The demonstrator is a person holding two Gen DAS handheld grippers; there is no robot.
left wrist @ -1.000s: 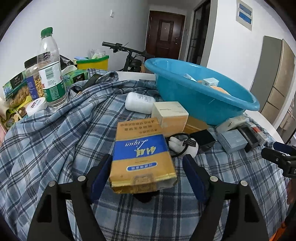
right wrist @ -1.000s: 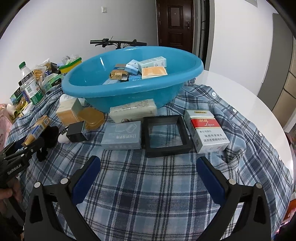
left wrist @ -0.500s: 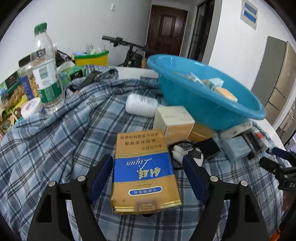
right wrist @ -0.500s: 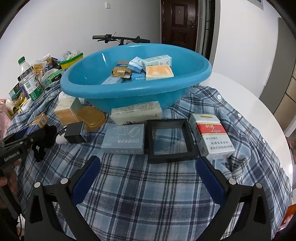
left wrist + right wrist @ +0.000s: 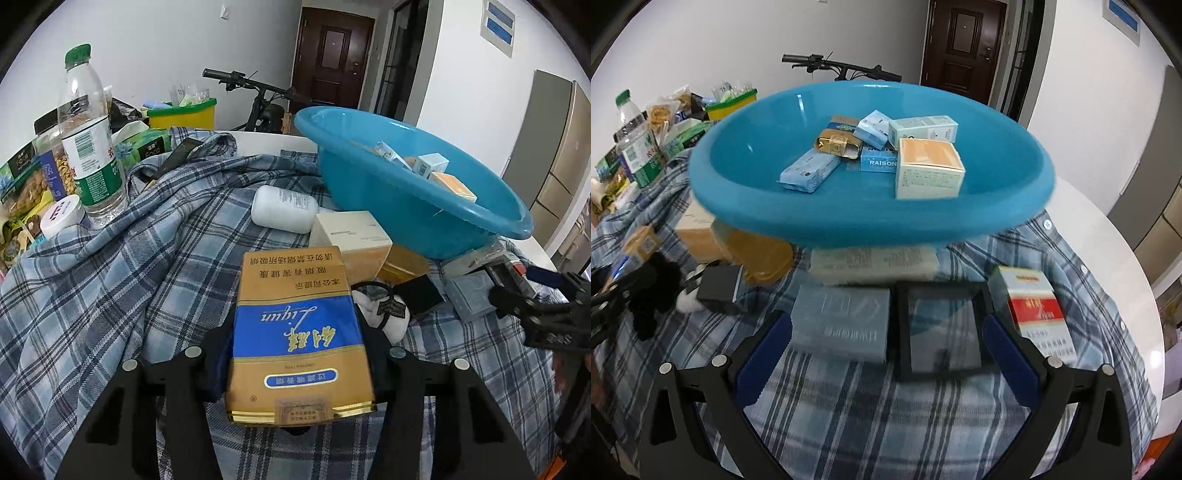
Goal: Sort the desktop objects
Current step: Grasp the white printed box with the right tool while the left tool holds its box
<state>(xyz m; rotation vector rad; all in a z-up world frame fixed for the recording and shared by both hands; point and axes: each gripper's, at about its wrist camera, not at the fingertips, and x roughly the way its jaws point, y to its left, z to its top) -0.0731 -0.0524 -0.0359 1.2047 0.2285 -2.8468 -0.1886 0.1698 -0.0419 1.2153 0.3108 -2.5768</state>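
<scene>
Left gripper [image 5: 295, 354] fingers closing on blue-gold box [image 5: 297, 332], pads at its sides; shallow hold may let box tip before basin [image 5: 424, 221]. Right gripper [image 5: 886, 343] fingers apart, empty, low over grey box [image 5: 842, 321]; could nudge it.

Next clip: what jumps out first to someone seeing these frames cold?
The big blue basin on the plaid cloth, with small boxes inside, fills the right wrist view. In the left wrist view, a gold-and-blue cigarette pack sits between the left gripper jaws as they close on it.
</scene>
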